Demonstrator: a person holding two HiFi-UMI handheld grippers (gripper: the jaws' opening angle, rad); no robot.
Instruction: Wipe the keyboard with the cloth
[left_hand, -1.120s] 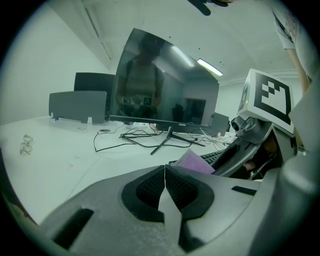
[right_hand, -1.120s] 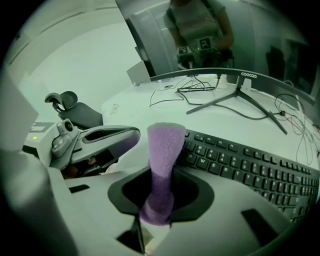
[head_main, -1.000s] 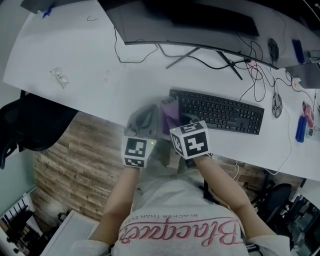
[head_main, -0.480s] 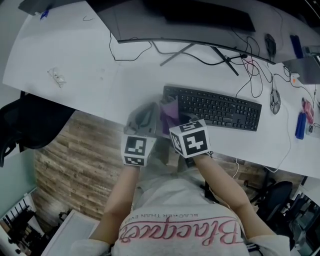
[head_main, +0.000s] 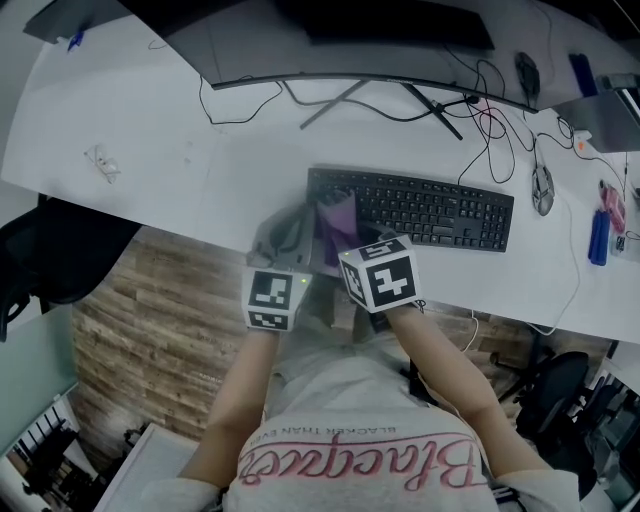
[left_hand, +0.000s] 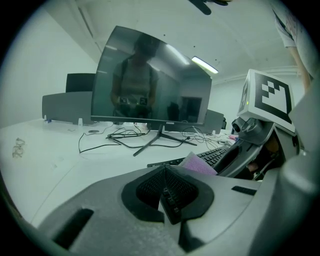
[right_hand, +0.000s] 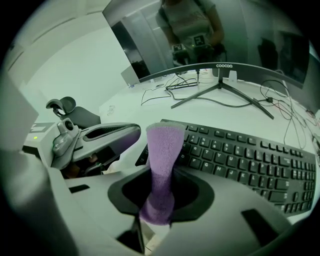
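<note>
In the head view, the black keyboard (head_main: 410, 208) lies on the white desk (head_main: 180, 140) with its long axis running left to right, in front of the monitor's stand (head_main: 345, 100). Both grippers sit at the desk's near edge by the keyboard's left end. The right gripper (head_main: 350, 240) is the closer of the two, with the purple cloth (head_main: 338, 220) rising from it over the leftmost keys. The left gripper (head_main: 288, 235) lies just to its left, off the keyboard.

In the left gripper view, the jaws are pressed together with nothing between them. The cloth and the keyboard's left end show off to the right, beyond the tips.

In the right gripper view, the jaws pinch the cloth's lower end, and the strip stands up and forward with its free end over the keyboard's near-left corner. The rest of the keyboard stretches away to the right and slightly farther off.

Judging from this, the wipe should fall to the right gripper. It would lower the cloth onto the keys and sweep rightward along the keyboard's length.
</note>
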